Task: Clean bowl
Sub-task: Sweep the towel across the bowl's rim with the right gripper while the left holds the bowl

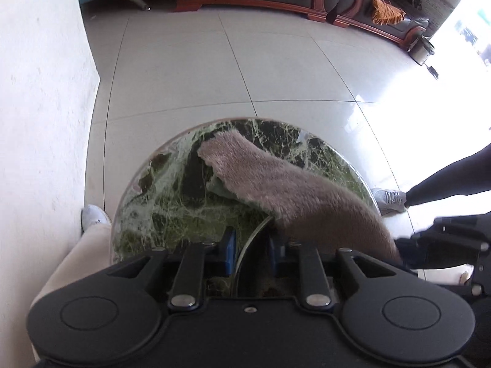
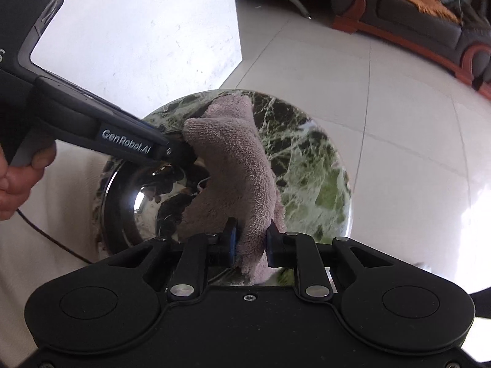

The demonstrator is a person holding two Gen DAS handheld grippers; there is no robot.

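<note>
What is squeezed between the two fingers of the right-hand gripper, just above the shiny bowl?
A pinkish-grey cloth is pinched between the right gripper pads, draping over the steel bowl. The right wrist view shows it.

In the left wrist view only a thin curved edge of the bowl (image 1: 245, 254) shows between the fingers (image 1: 228, 251); the cloth (image 1: 294, 190) and the gripper body cover the rest. In the right wrist view the cloth (image 2: 239, 165) hides the right side of the bowl (image 2: 135, 202), and its lower rim is behind the right gripper (image 2: 251, 247). The left gripper (image 2: 178, 153) tips are lost behind the cloth there. The hand (image 2: 15, 181) is cut off at the left edge. The sofa (image 2: 429, 24) is cut off at upper right.
</note>
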